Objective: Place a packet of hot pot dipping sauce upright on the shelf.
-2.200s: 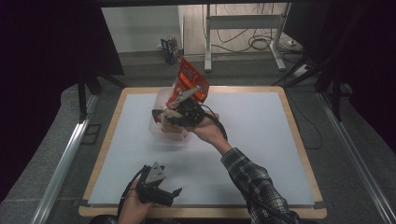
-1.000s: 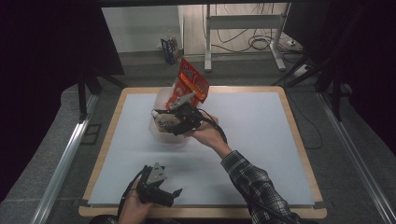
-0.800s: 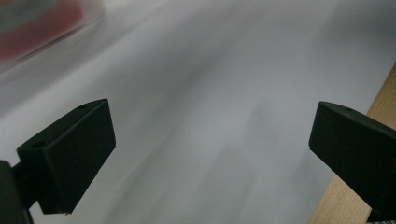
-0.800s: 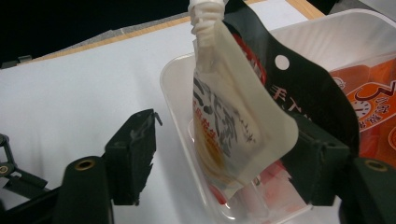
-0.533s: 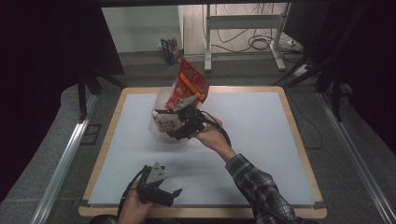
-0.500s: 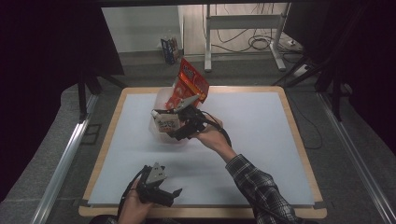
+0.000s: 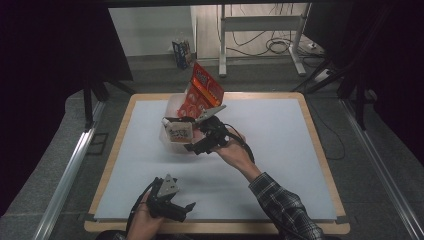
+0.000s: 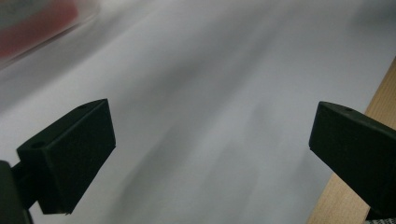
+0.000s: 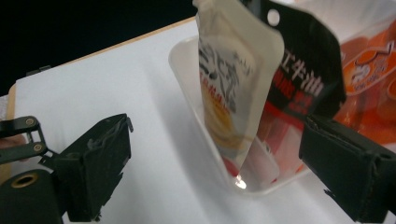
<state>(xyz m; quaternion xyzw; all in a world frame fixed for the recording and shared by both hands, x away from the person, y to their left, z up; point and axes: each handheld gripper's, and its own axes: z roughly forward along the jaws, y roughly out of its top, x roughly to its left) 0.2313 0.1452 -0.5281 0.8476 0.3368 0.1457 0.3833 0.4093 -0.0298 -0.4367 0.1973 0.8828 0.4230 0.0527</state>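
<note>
Clear plastic tub (image 7: 172, 107) sits on white table (image 7: 280, 130), far-left part, near back edge. In it: tall orange snack bag (image 7: 202, 92) standing upright at back, sticking well above rim; white pouch (image 9: 229, 88) w/ yellow print leaning vs the tub's near wall; black packet (image 9: 299, 74) w/ red & white print just behind the pouch.

Right gripper (image 7: 192, 142) at the tub's near side, jaws just been opening, now spread wide w/ the pouch's lower part between them, pads not touching it.

Left gripper (image 7: 182, 207) low over the table near front edge, well apart from the tub, jaws spread wide, nothing between.
</note>
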